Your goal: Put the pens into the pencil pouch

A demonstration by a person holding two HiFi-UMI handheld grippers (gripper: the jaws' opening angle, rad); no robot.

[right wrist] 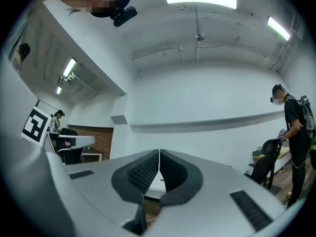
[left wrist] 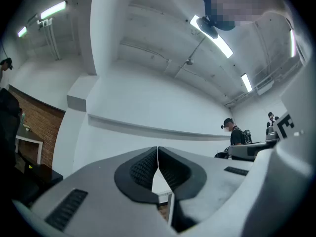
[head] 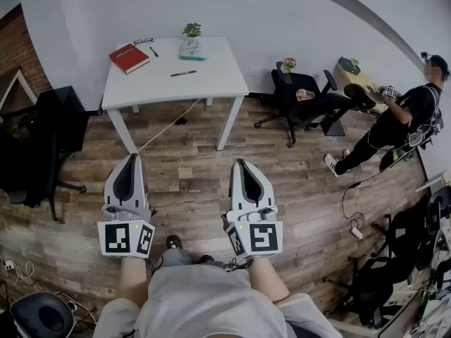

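Left gripper (head: 130, 158) and right gripper (head: 239, 162): both jaws closed tip to tip, nothing between them, held side by side over the wood floor (head: 183, 182), pointing at the table (head: 211, 83). Gripper views confirm the pads meet, left (left wrist: 158, 149) and right (right wrist: 159, 154). The table is well ahead of both, out of contact. Black pen (head: 183, 73) lies flat mid-table, long axis running left-right across the top, right end slightly farther; can't tell which end is the tip. Second pen (head: 153, 51) lies farther back, on a diagonal, just beside the glasses (head: 143, 41). Red book (head: 129, 58) sits at the left; cover print too small to read. A pale, teal-edged item (head: 190, 51) in front of the plant (head: 191, 29) may be the pouch, can't confirm. Person (head: 409, 118) stands far right, partly cut off.
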